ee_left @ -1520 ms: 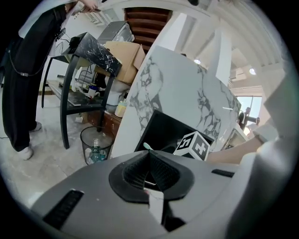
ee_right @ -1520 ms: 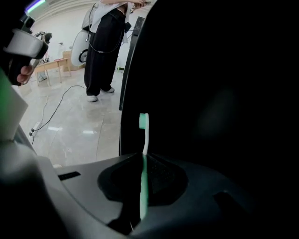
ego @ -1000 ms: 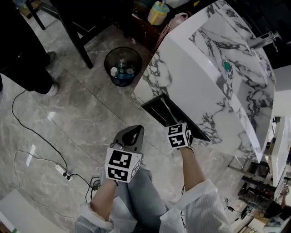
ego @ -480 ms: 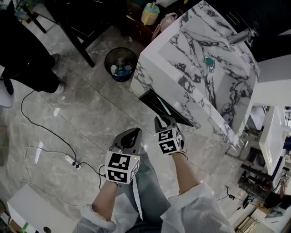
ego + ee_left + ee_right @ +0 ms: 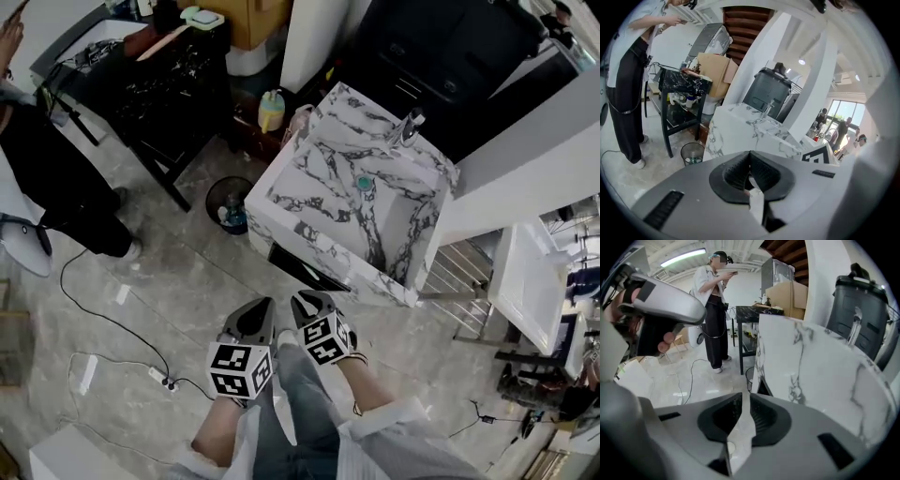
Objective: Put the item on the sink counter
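White item is clamped in left tongs and right tongs. Transport is judged in hand; a reach over the sink worktop is required next.

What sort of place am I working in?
Probably an indoor showroom or workshop mock-up rather than a home bathroom: a freestanding marble sink unit with a faucet, a waste bin beside it, and a power strip on the floor.

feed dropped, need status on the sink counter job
Left gripper, right gripper: each shut on a pale thin sheet, kind unclear. Sheet short of the white veined marble sink counter. Round black bin stands beside it, not between.
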A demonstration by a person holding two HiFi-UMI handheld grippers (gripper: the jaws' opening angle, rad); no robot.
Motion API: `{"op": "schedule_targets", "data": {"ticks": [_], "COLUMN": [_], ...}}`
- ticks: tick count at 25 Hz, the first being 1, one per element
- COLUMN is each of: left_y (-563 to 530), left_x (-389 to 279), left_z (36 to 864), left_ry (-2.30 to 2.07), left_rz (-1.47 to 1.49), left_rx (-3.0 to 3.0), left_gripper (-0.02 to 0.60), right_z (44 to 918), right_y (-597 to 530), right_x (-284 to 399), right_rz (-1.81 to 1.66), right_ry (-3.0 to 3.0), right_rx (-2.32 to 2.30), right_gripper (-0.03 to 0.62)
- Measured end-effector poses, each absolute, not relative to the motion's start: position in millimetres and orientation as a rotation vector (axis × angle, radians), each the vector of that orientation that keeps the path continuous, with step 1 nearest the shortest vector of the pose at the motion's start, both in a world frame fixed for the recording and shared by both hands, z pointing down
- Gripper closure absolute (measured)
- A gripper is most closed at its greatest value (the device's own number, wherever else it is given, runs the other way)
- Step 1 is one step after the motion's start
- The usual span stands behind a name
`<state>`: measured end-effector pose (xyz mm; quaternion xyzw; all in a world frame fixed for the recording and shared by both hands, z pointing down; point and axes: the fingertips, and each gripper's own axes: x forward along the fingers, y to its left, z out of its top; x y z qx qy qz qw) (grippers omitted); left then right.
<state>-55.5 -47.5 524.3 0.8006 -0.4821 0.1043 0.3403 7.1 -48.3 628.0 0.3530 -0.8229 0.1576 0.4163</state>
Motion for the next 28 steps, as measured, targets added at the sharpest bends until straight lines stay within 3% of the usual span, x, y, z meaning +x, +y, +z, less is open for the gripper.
{"op": "schedule_targets", "data": {"ticks": [12,18,28], "left_y": [-57,-54,-29], "left_x": [-1,21,49], "left_z": [380,297,232], "left_ry": [-1.280,-1.260,-1.050], "left_rz": [0.122,-0.030,-0.092], "left_rx": [2.309,2.445,2.644], "left_gripper": [0.566,0.566,0.566], "right_z": [443,340,251], "right_y": [-67,-66,-33], "right_x": [40,60,73], "right_rz": [0.468,0.343,0.188], "right_ry": [-2.413,-2.611,-2.671], "right_rx": [1.173,1.274,1.411], "right_gripper": [0.548,0.548,0.548]}}
